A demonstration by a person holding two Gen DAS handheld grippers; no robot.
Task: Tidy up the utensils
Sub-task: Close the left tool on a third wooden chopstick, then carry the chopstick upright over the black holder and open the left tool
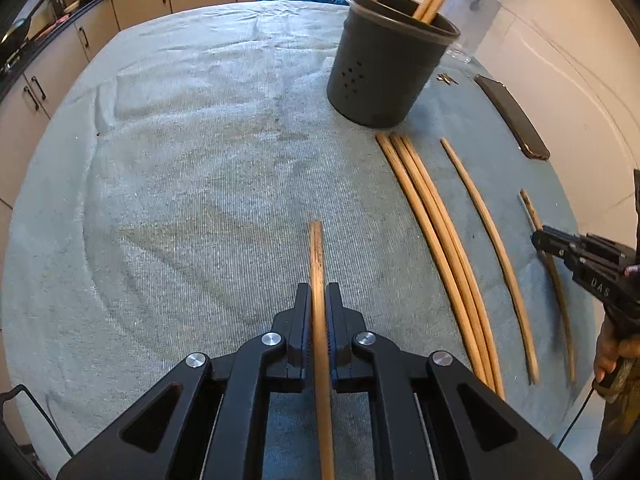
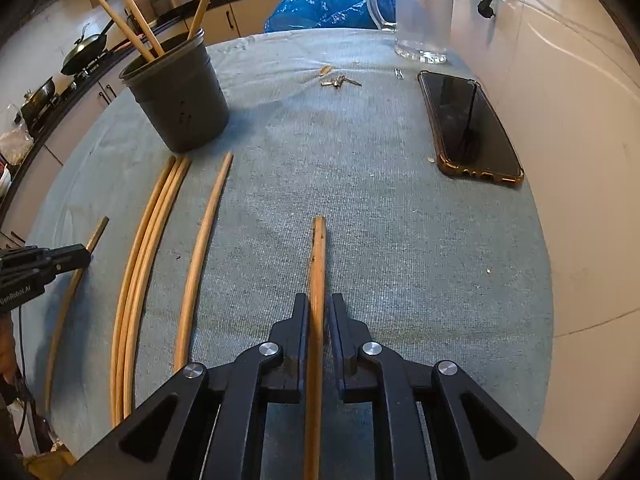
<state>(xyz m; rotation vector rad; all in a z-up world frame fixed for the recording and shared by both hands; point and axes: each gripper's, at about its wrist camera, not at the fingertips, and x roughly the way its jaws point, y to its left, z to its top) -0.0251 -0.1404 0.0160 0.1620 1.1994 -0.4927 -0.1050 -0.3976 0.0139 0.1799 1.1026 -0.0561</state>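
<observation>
A dark grey holder point(image 1: 390, 64) stands on the grey cloth and holds three wooden chopsticks; it also shows in the right wrist view point(image 2: 178, 100). My left gripper point(image 1: 318, 292) is shut on a wooden chopstick point(image 1: 317, 256) just above the cloth. My right gripper point(image 2: 319, 300) has its jaws around another chopstick point(image 2: 318, 256), with a narrow gap on the right side. Between them lie three chopsticks side by side point(image 1: 436, 228) and a single one point(image 1: 490, 240). The same group of three point(image 2: 144, 256) and the single one point(image 2: 200, 256) show in the right wrist view.
A phone point(image 2: 468, 124) in an orange case lies at the right edge of the cloth. A clear glass jug point(image 2: 420, 12) stands at the back, keys point(image 2: 340, 80) lie before it. A blue bag point(image 2: 328, 0) sits behind. Kitchen cabinets point(image 1: 132, 4) lie to the left.
</observation>
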